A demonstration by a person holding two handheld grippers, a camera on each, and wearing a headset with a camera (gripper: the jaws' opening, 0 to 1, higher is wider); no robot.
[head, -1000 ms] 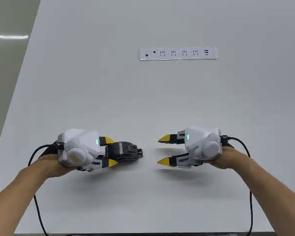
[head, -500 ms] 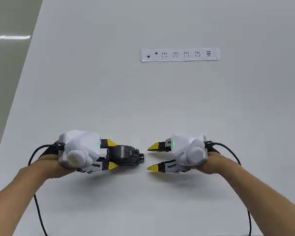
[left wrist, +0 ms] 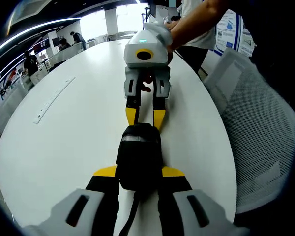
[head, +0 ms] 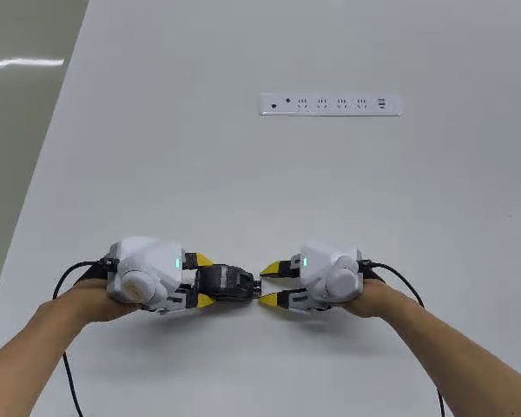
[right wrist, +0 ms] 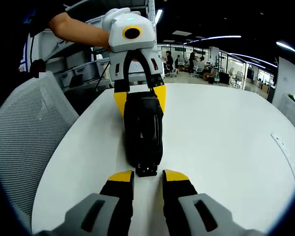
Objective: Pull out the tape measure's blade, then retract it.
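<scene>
A black tape measure (head: 227,282) lies low over the white table (head: 243,174), with my left gripper (head: 201,281) shut on its case. In the left gripper view the case (left wrist: 137,155) sits between the yellow pads of the left gripper (left wrist: 139,172). My right gripper (head: 267,284) faces it from the right, jaws open, tips at the case's front end. In the right gripper view the blade's small end hook (right wrist: 146,171) lies between the tips of the right gripper (right wrist: 148,176), and no pad visibly presses on it. No blade is drawn out.
A white power strip (head: 330,104) lies at the far side of the table. A grey mesh chair (left wrist: 258,123) stands beside the table's near edge. Cables trail from both grippers toward the person.
My right gripper has slid left across the table until its tips reach the tape measure's front end. The left gripper has kept its hold, barely moving.
</scene>
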